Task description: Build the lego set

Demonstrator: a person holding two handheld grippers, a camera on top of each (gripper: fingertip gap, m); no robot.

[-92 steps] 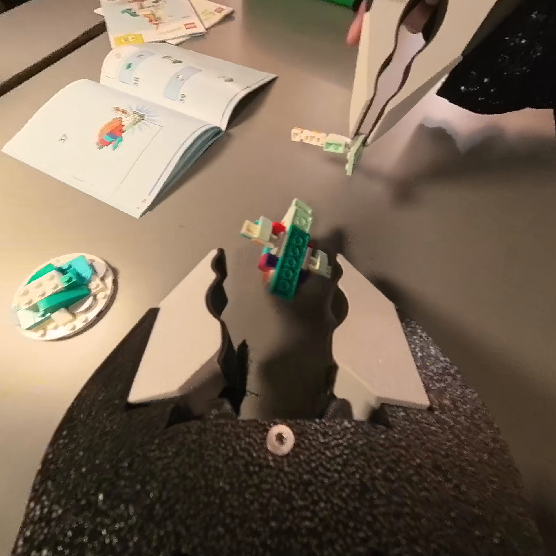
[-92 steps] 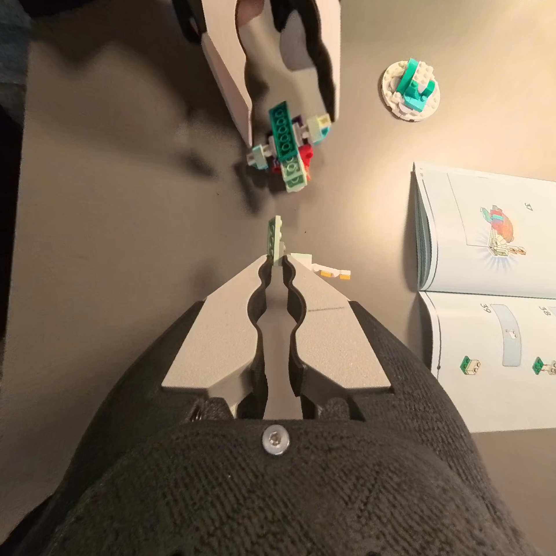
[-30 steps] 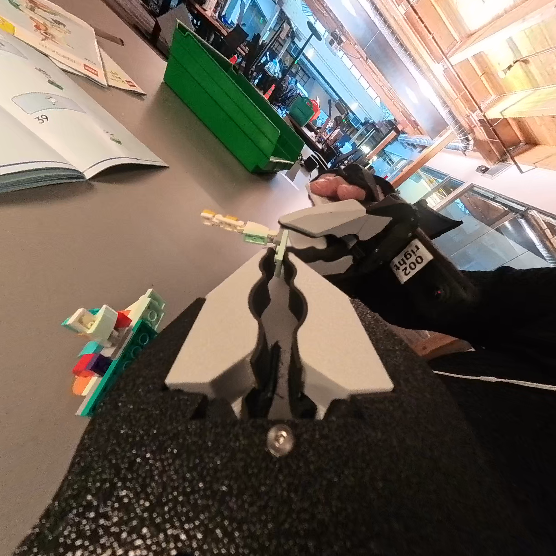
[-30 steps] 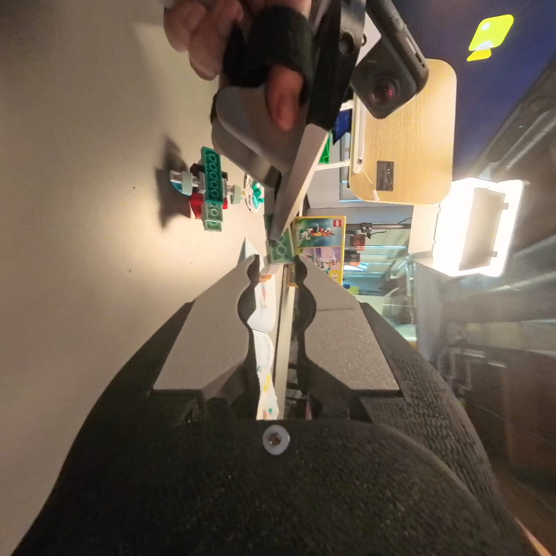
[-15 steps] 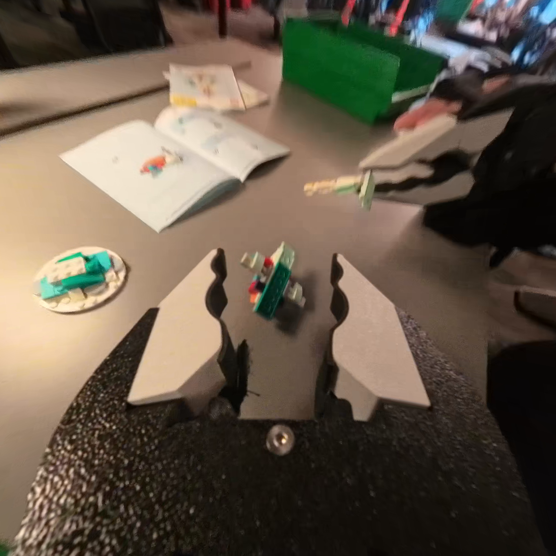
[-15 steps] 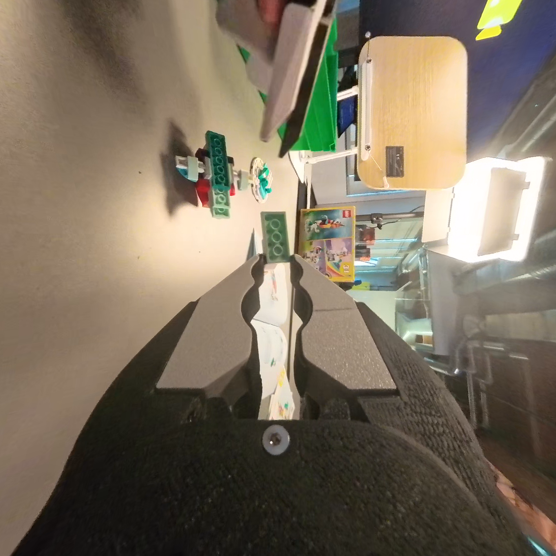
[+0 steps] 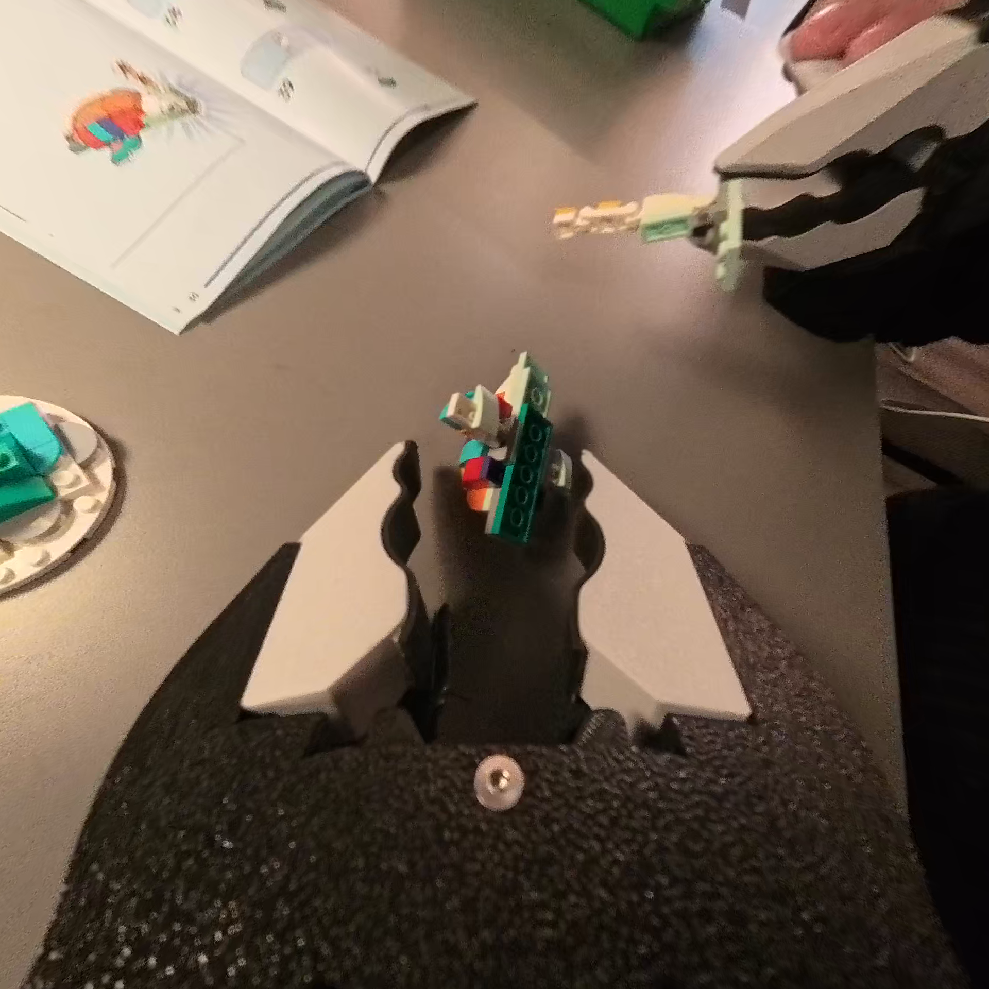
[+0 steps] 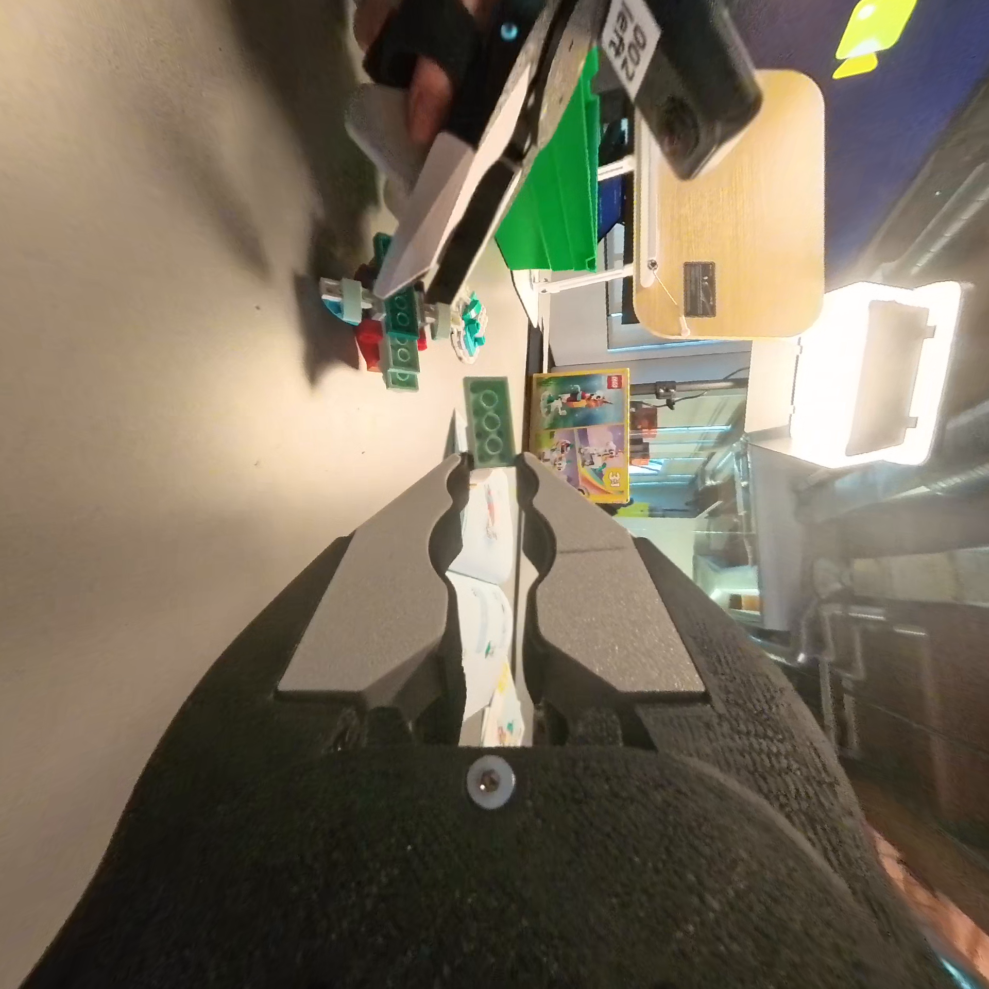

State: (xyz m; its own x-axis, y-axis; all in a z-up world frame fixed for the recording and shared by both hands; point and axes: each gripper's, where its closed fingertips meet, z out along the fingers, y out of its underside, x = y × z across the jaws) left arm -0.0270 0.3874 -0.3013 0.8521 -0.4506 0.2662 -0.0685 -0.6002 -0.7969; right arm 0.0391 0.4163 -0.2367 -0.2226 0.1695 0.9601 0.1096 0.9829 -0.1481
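Note:
A small multicoloured lego model [image 7: 522, 471] with a dark green plate on its side lies on the grey table [image 7: 535, 299]. My left gripper [image 7: 495, 452] is open, its fingertips on either side of the model. My right gripper [image 8: 491, 459] is shut on a pale green plate [image 8: 488, 423]. In the left wrist view the plate [image 7: 729, 235] carries a pale green and white stalk [image 7: 605, 219] pointing left, held above the table at the upper right. In the right wrist view the left gripper [image 8: 412, 291] hangs over the model [image 8: 398, 342].
An open instruction booklet [image 7: 160, 134] lies at the far left. A round white plate with teal bricks [image 7: 32, 481] sits at the left edge. A green bin [image 8: 556, 214] and a lego box [image 8: 580, 433] stand beyond. The table edge [image 7: 877, 481] runs down the right.
My left gripper let go of the pale green plate, opened, swung back down and closed in on the model, which now lies between its fingertips. My right gripper still holds the plate.

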